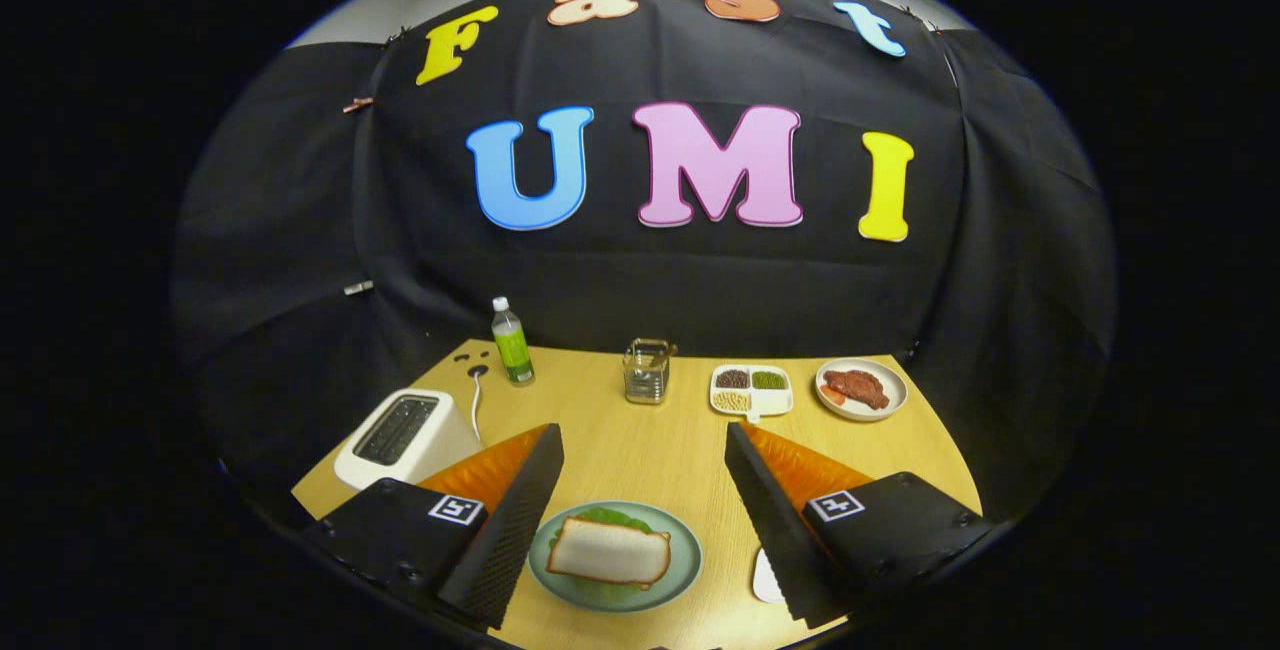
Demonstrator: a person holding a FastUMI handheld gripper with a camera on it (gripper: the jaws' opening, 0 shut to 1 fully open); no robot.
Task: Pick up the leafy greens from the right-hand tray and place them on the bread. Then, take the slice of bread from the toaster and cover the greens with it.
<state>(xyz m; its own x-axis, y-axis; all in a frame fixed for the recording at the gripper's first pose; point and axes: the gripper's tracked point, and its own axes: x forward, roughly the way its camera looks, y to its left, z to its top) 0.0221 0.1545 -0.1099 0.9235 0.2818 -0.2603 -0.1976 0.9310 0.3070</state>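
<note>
The gripper hangs above the near part of a wooden table, its 2 fingers spread wide apart and holding nothing. Between them, low and near, sits a pale green plate. On it lies a slice of bread, and leafy greens peek out from under its far edge, so the greens are already covered. The plate lies just beside the left finger and has a clear strip of bare table between it and the right finger.

Ahead of the fingertips the tabletop is open wood up to the far row of things. To the left, just beyond the left finger, stands a white toaster with 2 dark slots; I cannot tell whether anything is in them. Its white cord runs toward the back edge. Beyond it stands a clear bottle with a green label; the print is too small to read. Straight ahead, well beyond the fingers, is a glass jar. To its right sit a white divided dish with 3 kinds of grains and a round plate with a piece of meat. A small white edge shows beside the right finger; what it belongs to is unclear. The table's far edge meets the black cloth.
</note>
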